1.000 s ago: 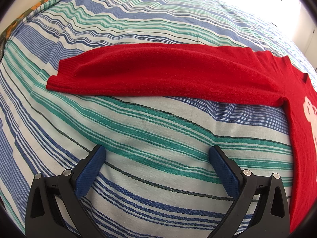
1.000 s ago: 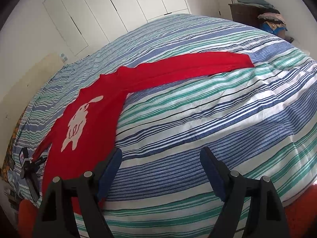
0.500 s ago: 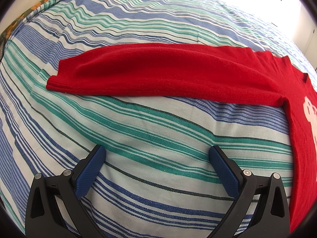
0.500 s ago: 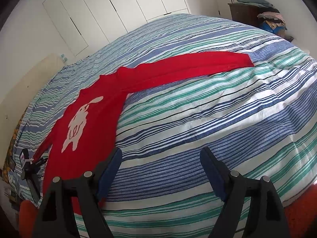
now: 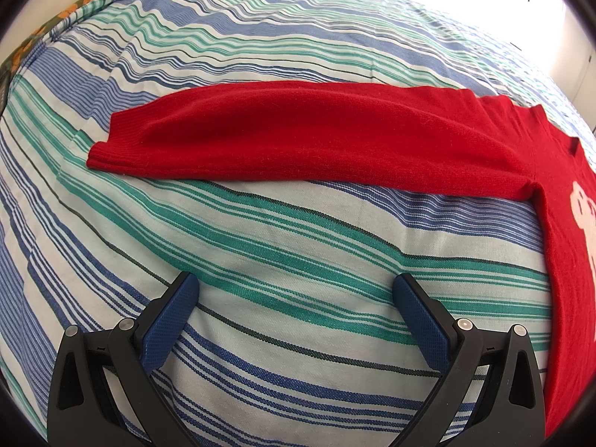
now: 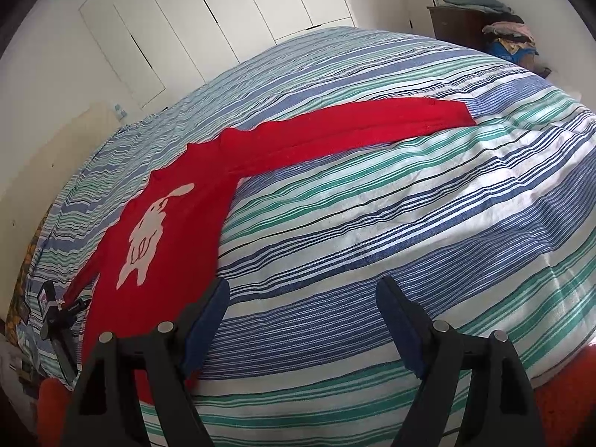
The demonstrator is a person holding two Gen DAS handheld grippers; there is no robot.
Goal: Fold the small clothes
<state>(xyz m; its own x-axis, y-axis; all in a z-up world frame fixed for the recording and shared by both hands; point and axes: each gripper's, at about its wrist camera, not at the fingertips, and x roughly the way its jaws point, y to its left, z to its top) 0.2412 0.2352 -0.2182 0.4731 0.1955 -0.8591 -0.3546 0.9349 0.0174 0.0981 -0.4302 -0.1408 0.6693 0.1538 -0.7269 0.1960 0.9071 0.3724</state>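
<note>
A small red sweater (image 6: 178,238) with a white animal print lies flat on the striped bed (image 6: 372,223). One sleeve (image 5: 298,141) stretches straight out across the left wrist view, its cuff at the left. The other sleeve (image 6: 354,126) stretches out toward the far right in the right wrist view. My left gripper (image 5: 296,298) is open and empty, held over the cover a little short of the sleeve. My right gripper (image 6: 301,298) is open and empty near the sweater's bottom hem, its left finger over the red cloth.
White wardrobe doors (image 6: 223,18) stand behind the bed. A dark dresser (image 6: 462,26) with piled clothes stands at the far right. The left gripper (image 6: 59,316) shows small at the bed's left edge. A patterned pillow edge (image 5: 56,18) lies at the far left.
</note>
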